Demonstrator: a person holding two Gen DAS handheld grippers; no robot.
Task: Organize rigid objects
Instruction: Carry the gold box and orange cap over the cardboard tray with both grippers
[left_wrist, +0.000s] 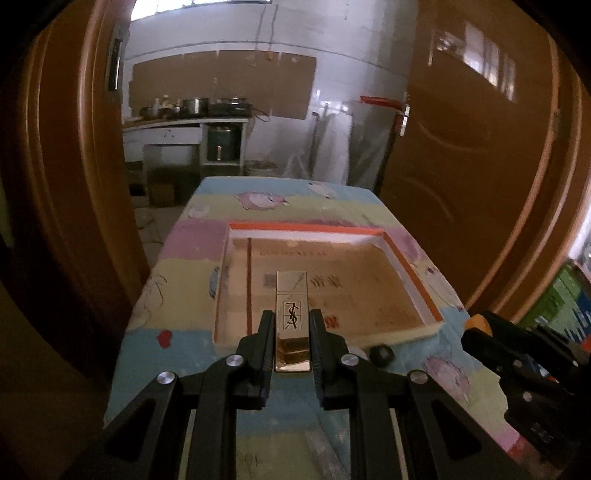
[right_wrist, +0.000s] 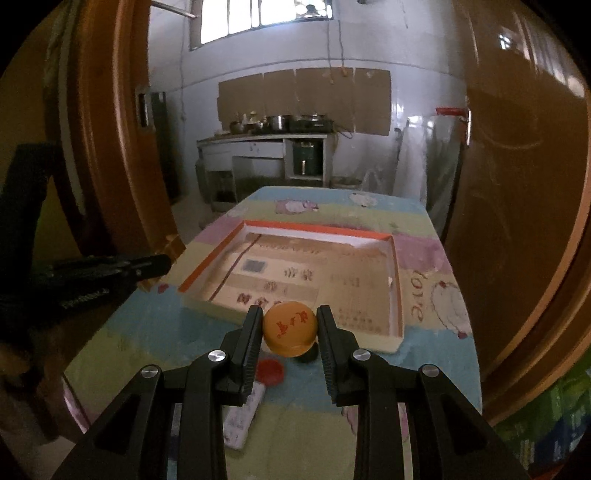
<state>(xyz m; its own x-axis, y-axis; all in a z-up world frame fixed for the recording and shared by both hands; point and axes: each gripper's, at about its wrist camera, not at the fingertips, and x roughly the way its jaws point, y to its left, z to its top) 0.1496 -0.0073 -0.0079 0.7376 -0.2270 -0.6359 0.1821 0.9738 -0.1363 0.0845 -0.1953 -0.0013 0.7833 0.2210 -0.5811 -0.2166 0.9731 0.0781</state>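
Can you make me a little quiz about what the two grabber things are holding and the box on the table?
1. True or false: the left hand-held gripper holds a gold lipstick tube.
2. What does the right hand-held gripper hold? A) a spoon B) an orange round piece with red characters C) a cup
3. Fill in: the shallow box has an ____ rim.

Key: 1 true. 2 B. 3 orange.
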